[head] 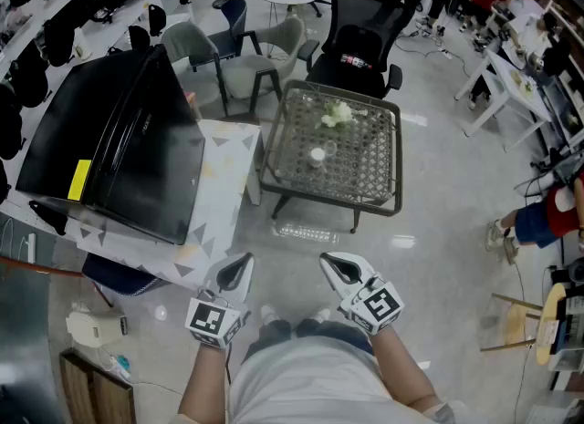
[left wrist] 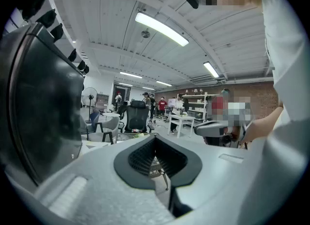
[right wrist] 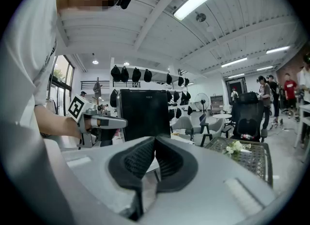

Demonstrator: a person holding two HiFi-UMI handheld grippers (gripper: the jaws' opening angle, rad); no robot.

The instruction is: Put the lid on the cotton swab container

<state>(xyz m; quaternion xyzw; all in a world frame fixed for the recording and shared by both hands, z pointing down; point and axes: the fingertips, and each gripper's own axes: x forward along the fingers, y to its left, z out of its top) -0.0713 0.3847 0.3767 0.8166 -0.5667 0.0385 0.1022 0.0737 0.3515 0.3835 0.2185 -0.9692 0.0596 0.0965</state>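
Observation:
A small round white container (head: 318, 155) stands on the woven metal coffee table (head: 379, 171), a few steps ahead of me on the floor. I cannot make out a separate lid from here. White flowers (head: 336, 115) lie further back on the same table (right wrist: 252, 157). Both grippers are held close to my body, well short of the table. My left gripper (head: 240, 265) is shut with nothing between its jaws (left wrist: 155, 140). The right gripper (head: 334, 265) is shut and empty too (right wrist: 155, 142). Each shows in the other's view: left gripper (right wrist: 101, 121), right gripper (left wrist: 213, 128).
A large black box (head: 119, 139) rests on a white cabinet (head: 224, 185) at my left. Grey chairs (head: 239, 59) and a black office chair (head: 360, 44) stand behind the table. A clear tray-like thing (head: 306, 232) lies on the floor before it. People work at desks at the far right.

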